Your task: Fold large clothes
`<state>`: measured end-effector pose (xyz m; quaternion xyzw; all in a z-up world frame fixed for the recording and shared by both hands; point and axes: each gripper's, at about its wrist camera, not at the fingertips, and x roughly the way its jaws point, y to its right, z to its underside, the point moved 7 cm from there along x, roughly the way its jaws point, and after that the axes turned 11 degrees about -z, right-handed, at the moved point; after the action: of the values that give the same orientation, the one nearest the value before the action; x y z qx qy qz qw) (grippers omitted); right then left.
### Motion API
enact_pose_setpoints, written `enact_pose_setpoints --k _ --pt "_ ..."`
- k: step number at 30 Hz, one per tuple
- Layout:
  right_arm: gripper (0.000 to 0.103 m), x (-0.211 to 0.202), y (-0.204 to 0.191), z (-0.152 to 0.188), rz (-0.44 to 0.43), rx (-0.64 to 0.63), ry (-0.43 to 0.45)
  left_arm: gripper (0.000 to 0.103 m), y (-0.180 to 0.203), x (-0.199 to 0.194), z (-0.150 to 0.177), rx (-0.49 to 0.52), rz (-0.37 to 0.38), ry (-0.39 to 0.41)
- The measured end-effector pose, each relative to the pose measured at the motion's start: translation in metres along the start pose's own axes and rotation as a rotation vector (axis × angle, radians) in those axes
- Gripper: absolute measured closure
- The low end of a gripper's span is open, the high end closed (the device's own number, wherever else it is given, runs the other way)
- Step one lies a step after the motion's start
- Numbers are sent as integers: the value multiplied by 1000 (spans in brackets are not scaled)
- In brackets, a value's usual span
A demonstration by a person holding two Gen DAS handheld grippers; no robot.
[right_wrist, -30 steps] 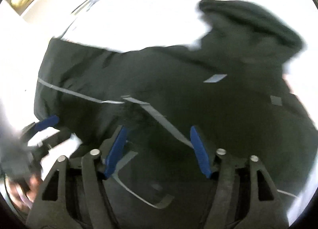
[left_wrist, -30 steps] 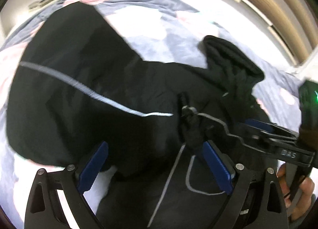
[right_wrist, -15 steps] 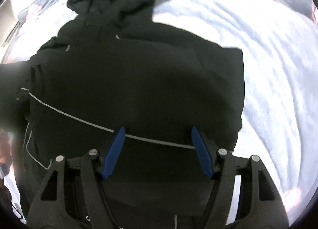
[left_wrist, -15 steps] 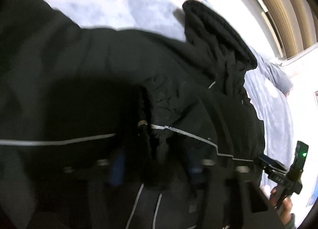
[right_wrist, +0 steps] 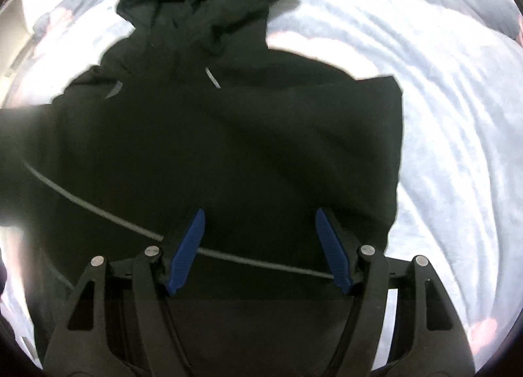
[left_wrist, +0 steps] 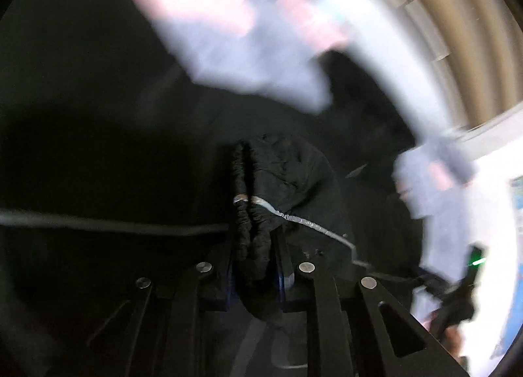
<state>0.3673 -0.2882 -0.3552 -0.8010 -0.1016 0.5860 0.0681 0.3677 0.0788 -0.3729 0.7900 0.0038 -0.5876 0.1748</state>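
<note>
Now the bed [right_wrist: 457, 115] carries the black hooded jacket [right_wrist: 228, 148], spread hood-up. A second ago the left tool [left_wrist: 256, 265] gaped over it; it has since clamped a bunched cuff [left_wrist: 251, 230] and swings, starting a sleeve fold. Meanwhile the right tool [right_wrist: 260, 246] hovers spread, holding nothing.

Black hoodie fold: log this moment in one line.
left gripper: shut on cuff | right gripper: open above black hoodie | surface: bedsheet

The hoodie [right_wrist: 228, 154] is showing black with a thin grey stripe. The bedsheet [right_wrist: 457, 115], at three o'clock, is showing pale blue-grey with pink patches. The gripper pads [right_wrist: 188, 249] are showing blue.
</note>
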Motion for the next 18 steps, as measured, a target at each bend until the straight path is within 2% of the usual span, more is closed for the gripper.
enact_pose_setpoints --k 2,4,6,9,12,15,18 --pt "32 18 1 5 50 -19 -39 80 -1 13 9 25 -23 7" --pt "26 29 1 6 76 -30 -46 79 -1 14 10 14 -29 15" --pt "22 36 2 3 80 -29 -48 79 -1 10 9 3 -28 7" --pt "24 32 3 -2 63 -14 -71 74 1 -11 8 1 -51 30" --pt "25 4 3 -19 26 -1 16 69 5 -47 1 44 -92 111" --pt "24 -15 11 -40 21 27 112 59 25 -82 -2 92 -86 214" --pt "26 1 24 -55 38 67 96 50 52 -91 -10 141 -44 255"
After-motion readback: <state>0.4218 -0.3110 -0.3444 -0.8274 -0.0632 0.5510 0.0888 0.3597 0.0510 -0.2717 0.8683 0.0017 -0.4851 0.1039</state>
